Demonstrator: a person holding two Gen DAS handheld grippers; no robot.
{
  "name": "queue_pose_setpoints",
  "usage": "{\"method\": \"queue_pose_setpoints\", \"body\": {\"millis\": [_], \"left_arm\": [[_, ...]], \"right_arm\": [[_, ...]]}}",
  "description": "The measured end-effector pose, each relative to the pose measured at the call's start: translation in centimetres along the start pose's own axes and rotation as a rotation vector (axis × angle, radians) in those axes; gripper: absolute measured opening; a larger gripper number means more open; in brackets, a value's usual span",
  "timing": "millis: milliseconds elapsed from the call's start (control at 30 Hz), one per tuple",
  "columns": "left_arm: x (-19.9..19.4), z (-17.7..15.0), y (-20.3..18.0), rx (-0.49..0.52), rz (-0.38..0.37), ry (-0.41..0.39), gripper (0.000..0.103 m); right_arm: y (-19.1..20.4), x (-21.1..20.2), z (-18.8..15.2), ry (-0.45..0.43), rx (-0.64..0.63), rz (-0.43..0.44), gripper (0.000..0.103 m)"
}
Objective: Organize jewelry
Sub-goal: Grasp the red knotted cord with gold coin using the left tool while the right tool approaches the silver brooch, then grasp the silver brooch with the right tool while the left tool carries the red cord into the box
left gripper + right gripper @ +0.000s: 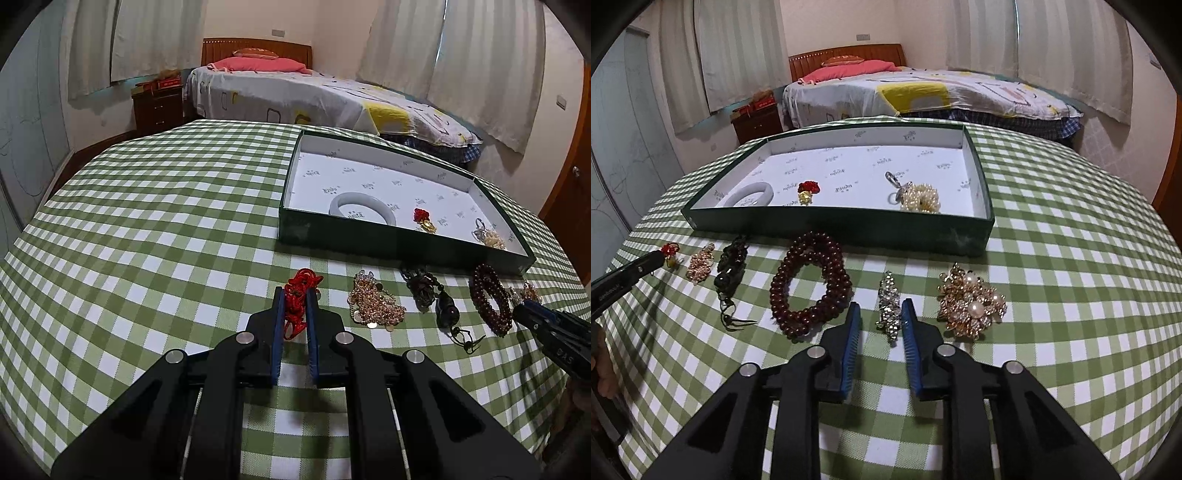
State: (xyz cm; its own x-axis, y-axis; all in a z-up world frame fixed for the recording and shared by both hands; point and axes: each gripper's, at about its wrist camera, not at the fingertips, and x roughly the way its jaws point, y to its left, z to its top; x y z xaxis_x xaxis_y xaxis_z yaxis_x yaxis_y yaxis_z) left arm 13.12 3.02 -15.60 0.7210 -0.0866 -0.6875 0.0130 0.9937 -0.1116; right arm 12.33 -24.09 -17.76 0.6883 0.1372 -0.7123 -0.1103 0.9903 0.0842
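My left gripper has its fingers close around a red cord charm on the checked cloth; it looks shut on it. My right gripper is open, its fingers either side of a silver rhinestone piece lying on the cloth. In a row lie a gold chain piece, a dark carved pendant, a dark red bead bracelet and a gold pearl brooch. The green box holds a white bangle, a red and gold charm and a pearl cluster.
The table has a green checked cloth. The box stands at the back of it, just behind the row of jewelry. A bed and a dark nightstand stand beyond the table.
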Motion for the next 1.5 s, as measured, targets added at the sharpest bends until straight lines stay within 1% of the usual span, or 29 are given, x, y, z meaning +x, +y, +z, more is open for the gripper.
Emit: {"method": "queue_pose_setpoints", "body": {"millis": [167,300,567,1133,1333,1500], "left_arm": [[0.0,0.0,0.0,0.000,0.000,0.000,0.011],[-0.1,0.0,-0.1,0.000,0.000,-0.004,0.011],[-0.8,0.2,-0.4,0.003,-0.010,-0.021,0.011],[-3.4,2.0,-1.5,0.005,-0.049,-0.086,0.011],[-4.1,3.5,-2.1,0.001,-0.075,-0.113,0.011],[-3.8,5.7,-3.2,0.006,-0.105,-0.144,0.011]], "right_arm": [[0.0,-0.1,-0.1,-0.001,-0.013,-0.014,0.015],[0.3,-0.2,-0.2,-0.008,-0.030,-0.025,0.014],[0.2,-1.3,-0.4,-0.036,-0.017,-0.019,0.014],[0.1,-3.7,1.0,-0.107,-0.006,-0.004,0.014],[0.1,-4.5,2.2,-0.143,-0.001,0.008,0.014],[-0.1,-4.8,4.6,-0.188,0.000,0.012,0.014]]}}
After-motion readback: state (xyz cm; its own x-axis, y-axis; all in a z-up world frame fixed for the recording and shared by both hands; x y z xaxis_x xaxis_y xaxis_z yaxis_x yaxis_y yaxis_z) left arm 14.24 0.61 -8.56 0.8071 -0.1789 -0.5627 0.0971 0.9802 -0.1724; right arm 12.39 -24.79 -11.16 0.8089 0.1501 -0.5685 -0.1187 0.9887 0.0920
